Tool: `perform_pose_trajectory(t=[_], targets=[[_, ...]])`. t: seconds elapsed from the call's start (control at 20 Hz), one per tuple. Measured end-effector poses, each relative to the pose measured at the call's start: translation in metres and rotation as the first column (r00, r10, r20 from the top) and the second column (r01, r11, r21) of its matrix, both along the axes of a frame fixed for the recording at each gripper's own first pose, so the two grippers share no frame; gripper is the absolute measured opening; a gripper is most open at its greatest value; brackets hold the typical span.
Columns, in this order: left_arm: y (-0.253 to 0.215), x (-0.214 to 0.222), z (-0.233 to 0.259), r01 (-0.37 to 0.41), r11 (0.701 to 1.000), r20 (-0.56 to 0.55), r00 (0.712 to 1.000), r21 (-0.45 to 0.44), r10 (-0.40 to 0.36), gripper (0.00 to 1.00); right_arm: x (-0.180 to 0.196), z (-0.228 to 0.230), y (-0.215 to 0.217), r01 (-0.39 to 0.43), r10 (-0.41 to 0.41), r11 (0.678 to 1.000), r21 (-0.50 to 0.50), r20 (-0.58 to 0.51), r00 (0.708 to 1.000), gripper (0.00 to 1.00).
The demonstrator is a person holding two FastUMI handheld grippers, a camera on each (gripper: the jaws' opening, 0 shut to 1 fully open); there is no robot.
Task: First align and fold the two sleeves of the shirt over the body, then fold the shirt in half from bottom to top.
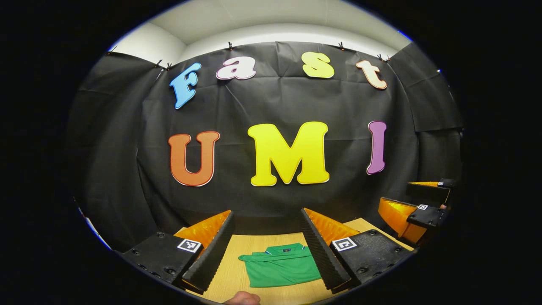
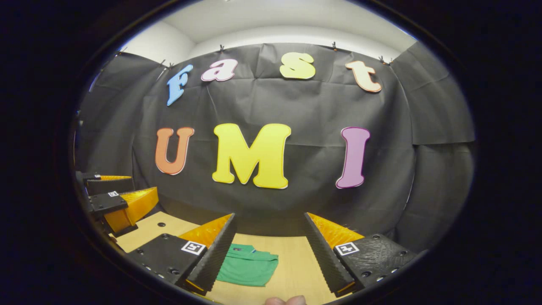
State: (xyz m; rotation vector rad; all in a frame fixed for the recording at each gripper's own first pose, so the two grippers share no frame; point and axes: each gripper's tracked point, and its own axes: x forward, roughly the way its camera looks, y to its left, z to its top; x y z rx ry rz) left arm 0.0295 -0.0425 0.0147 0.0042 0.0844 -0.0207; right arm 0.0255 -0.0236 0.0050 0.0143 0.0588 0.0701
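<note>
A green shirt (image 1: 279, 267) lies folded into a compact rectangle on the wooden table (image 1: 254, 243), collar toward the booth wall. My left gripper (image 1: 266, 250) hangs above the table, open, with the shirt seen between its fingers and nothing held. In the right gripper view the same shirt (image 2: 247, 264) lies low and left, partly behind my left finger. My right gripper (image 2: 269, 250) is open too and holds nothing. Each gripper appears in the other's view: the right gripper (image 1: 417, 212) at the right edge, the left gripper (image 2: 116, 203) at the left edge.
The black cloth wall (image 1: 271, 148) stands close behind the table's far edge. A bit of a hand (image 1: 242, 299) shows at the bottom of the left gripper view, and fingertips (image 2: 286, 300) at the bottom of the right gripper view.
</note>
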Motion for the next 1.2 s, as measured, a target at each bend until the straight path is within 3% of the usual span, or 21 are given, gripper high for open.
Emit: perform_pose_trajectory(t=[1.2], targets=[[0.016, -0.012, 0.006, -0.052, 0.999, 0.007, 0.999, 0.006, 0.052, 0.96, 0.002, 0.006, 0.036, -0.082, 0.083, 0.996, 0.027, -0.019, 0.996, 0.95]])
